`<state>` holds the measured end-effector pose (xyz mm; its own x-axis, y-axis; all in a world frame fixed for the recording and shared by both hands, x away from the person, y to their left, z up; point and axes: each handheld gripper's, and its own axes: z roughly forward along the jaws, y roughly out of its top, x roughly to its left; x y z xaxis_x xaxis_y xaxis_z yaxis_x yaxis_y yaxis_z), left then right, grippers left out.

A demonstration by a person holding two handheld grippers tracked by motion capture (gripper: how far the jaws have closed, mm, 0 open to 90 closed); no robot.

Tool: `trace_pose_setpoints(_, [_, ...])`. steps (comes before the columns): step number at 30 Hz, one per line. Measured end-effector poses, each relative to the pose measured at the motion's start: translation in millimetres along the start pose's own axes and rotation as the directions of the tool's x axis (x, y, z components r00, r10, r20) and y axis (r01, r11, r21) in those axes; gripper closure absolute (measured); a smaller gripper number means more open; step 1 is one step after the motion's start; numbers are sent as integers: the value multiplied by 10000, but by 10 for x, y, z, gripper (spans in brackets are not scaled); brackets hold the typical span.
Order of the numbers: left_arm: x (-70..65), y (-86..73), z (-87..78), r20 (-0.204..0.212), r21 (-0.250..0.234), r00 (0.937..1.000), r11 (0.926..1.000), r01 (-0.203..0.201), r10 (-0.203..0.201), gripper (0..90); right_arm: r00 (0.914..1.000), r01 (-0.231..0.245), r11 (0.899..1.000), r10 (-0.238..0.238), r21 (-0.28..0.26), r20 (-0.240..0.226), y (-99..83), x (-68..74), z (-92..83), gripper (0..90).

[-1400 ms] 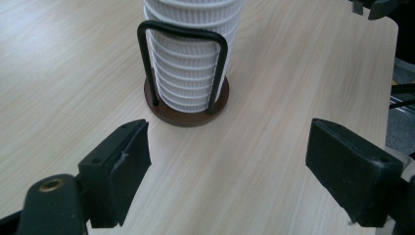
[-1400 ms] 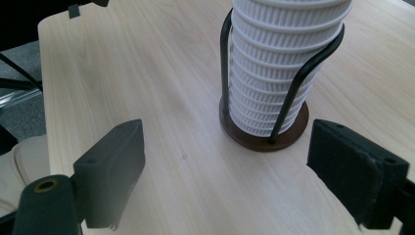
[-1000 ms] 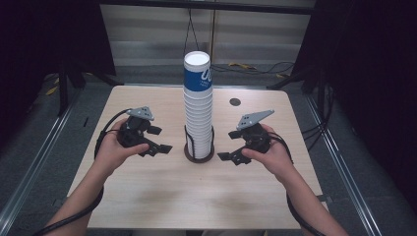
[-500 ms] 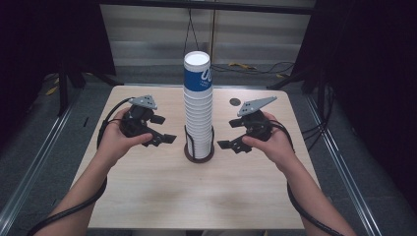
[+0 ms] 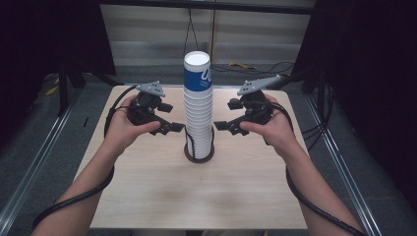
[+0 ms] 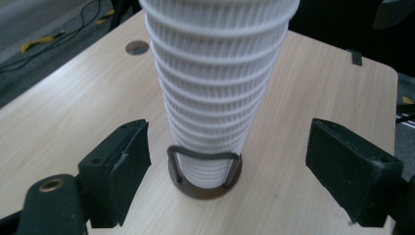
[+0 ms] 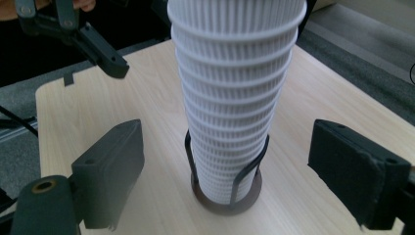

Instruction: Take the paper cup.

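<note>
A tall stack of white ribbed cups [image 5: 198, 110] stands upright in a round brown holder with wire loops [image 5: 199, 153] at the table's middle; the top cup carries a blue band. My left gripper [image 5: 170, 128] hovers open just left of the stack, above the table. My right gripper [image 5: 227, 128] is open too, close on the stack's right. In the left gripper view the stack [image 6: 215, 88] rises between the spread jaws, the holder [image 6: 204, 174] below. The right gripper view has the stack [image 7: 232, 98] centred, with the left gripper [image 7: 100, 49] beyond it.
The light wooden table [image 5: 147, 196] has a small round hole [image 6: 137, 47] behind the stack. Dark floor, rails and cables surround it. Each gripper's black cable [image 5: 74, 201] trails back along the person's forearm.
Both grippers have risen and moved forward and inward, closing in on the cup stack from either side. Their jaws stay open.
</note>
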<state>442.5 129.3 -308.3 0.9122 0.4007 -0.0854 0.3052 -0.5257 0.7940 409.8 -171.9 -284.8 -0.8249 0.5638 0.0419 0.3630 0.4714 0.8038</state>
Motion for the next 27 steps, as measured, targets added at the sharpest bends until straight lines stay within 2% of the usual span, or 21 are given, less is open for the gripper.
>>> trace_pose_setpoints(4, [7,100,6,-39,-100,9999,9999,-132,132,158,10000,17,10000,-17,39,24,113,-5,23,128])
trace_pose_setpoints(9, [23,231,1,-37,-560,10000,9984,44,-47,158,10000,62,9999,-62,-104,-47,265,5,67,128])
trace_pose_setpoints(14, [10,344,12,-193,-842,9997,9963,-175,160,157,9999,70,9996,-72,-268,-96,395,6,88,128])
trace_pose_setpoints(21, [16,381,71,-169,-1000,9990,9941,-427,412,157,9999,150,9993,-149,-353,34,534,-14,50,128])
trace_pose_setpoints(27, [29,396,103,-184,-1268,9995,9915,-292,271,157,9998,127,9991,-122,-410,142,611,-25,46,128])
